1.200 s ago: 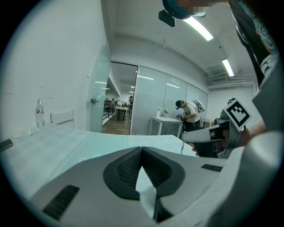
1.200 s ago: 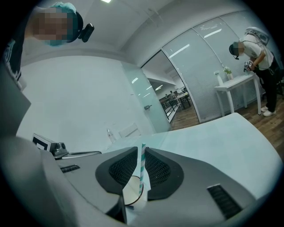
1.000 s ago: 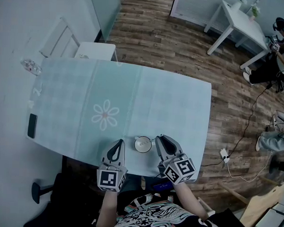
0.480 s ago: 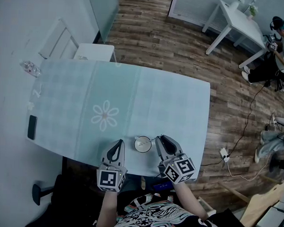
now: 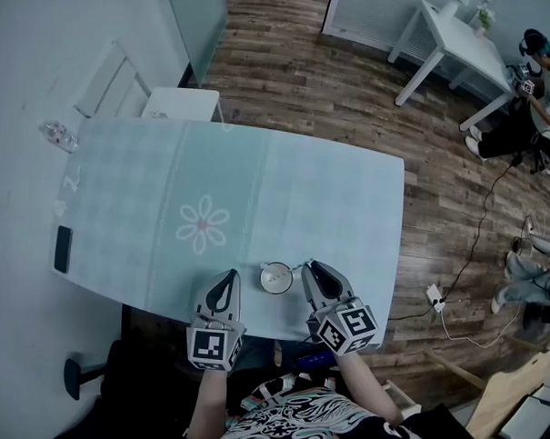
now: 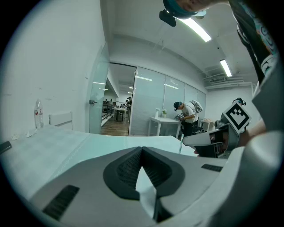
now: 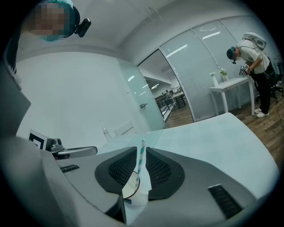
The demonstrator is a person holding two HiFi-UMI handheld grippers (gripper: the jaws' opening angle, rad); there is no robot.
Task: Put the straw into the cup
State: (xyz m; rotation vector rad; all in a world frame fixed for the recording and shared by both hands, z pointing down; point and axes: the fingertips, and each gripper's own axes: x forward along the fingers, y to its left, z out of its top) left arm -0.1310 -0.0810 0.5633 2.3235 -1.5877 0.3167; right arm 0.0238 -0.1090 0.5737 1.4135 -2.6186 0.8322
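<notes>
A small white cup (image 5: 276, 278) stands near the table's front edge, between my two grippers. In the right gripper view a teal-and-white striped straw (image 7: 140, 165) is pinched upright between the pads of my right gripper (image 7: 141, 149). Its lower end reaches down into the cup (image 7: 133, 193). In the head view the straw (image 5: 296, 268) is a thin line from the right gripper (image 5: 310, 264) to the cup's rim. My left gripper (image 5: 228, 274) hovers just left of the cup; its jaws (image 6: 142, 149) meet with nothing between them.
The table (image 5: 330, 198) wears a pale checked cloth with a flower print (image 5: 203, 223). A dark phone (image 5: 63, 247) lies at its left edge and a clear bottle (image 5: 60, 133) at the far left corner. A white chair (image 5: 184, 102) stands behind; cables (image 5: 435, 298) trail on the floor at right.
</notes>
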